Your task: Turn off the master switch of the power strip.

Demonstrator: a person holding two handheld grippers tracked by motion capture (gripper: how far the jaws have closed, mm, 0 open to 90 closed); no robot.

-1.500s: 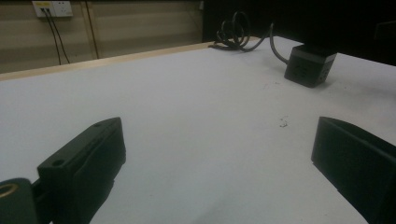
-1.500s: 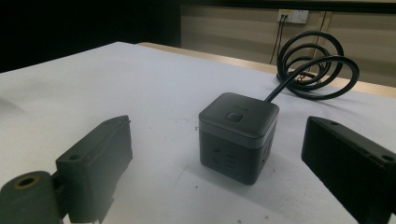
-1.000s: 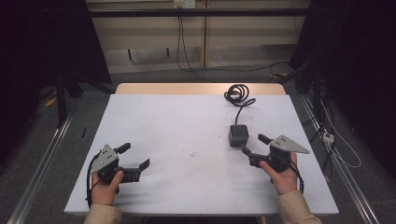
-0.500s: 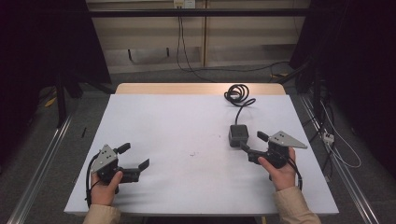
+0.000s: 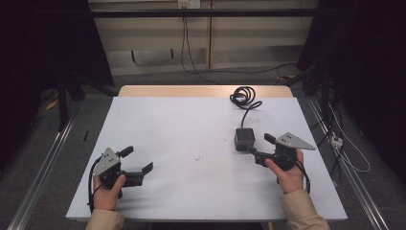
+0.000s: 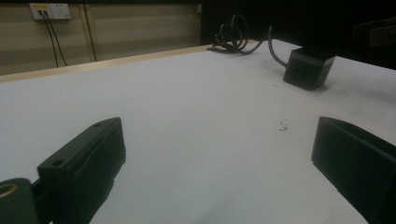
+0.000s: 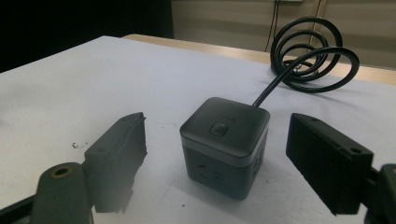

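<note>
A dark grey cube-shaped power socket (image 5: 244, 138) (image 7: 225, 144) (image 6: 308, 69) stands on the white table, right of centre. Its black cable (image 5: 242, 97) (image 7: 312, 58) runs to a coil near the far edge. My right gripper (image 5: 259, 145) (image 7: 217, 161) is open, its jaws pointing at the cube from just in front of it, one on each side and apart from it. My left gripper (image 5: 138, 160) (image 6: 219, 172) is open near the front left of the table, with nothing between its jaws.
The white table (image 5: 182, 129) has a wooden strip along its far edge (image 5: 191, 91). A small dark speck (image 5: 196, 157) marks the middle. Metal rails (image 5: 43, 163) run along the floor on both sides. Cables (image 5: 344, 148) lie on the floor at the right.
My right gripper has moved forward and left toward the cube, so its jaws now reach the cube's near side. The left gripper has stayed put.
</note>
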